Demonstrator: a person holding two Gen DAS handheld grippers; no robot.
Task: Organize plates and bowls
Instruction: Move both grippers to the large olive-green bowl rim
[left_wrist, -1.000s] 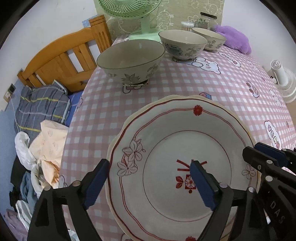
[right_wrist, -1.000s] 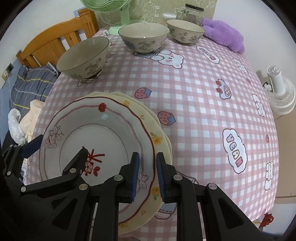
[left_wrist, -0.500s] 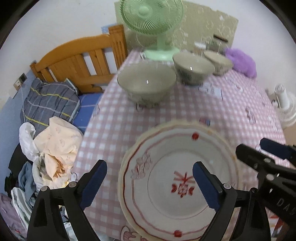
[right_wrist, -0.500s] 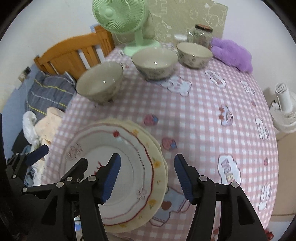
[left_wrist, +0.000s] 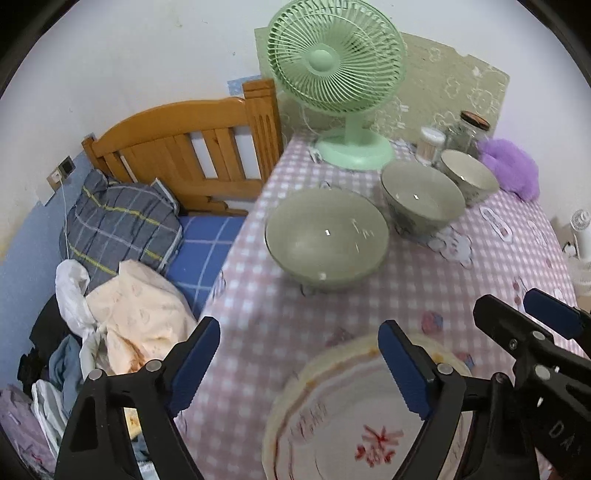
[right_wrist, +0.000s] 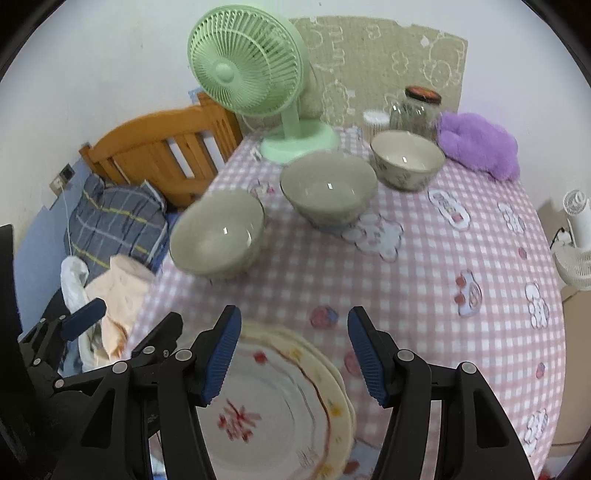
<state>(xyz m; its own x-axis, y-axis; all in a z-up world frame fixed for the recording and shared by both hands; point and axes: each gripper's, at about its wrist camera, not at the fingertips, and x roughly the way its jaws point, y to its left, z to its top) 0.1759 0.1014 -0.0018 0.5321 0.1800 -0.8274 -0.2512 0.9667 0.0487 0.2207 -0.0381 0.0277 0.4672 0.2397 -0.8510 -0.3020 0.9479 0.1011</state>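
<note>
Plates (right_wrist: 288, 410) stacked; both your grippers (left_wrist: 299, 365) (right_wrist: 293, 350) wide open, empty. Next: nest bowls, nearest bowl (left_wrist: 327, 240) beyond the stack.

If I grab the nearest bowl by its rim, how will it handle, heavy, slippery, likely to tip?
The nearest bowl looks like glazed ceramic with highlights inside, so it is probably slick and fairly heavy for its size. Its thin rigid wall suggests it would chip if knocked against the middle bowl. It seems to sit near the table edge, so pushing looks riskier than lifting.
</note>
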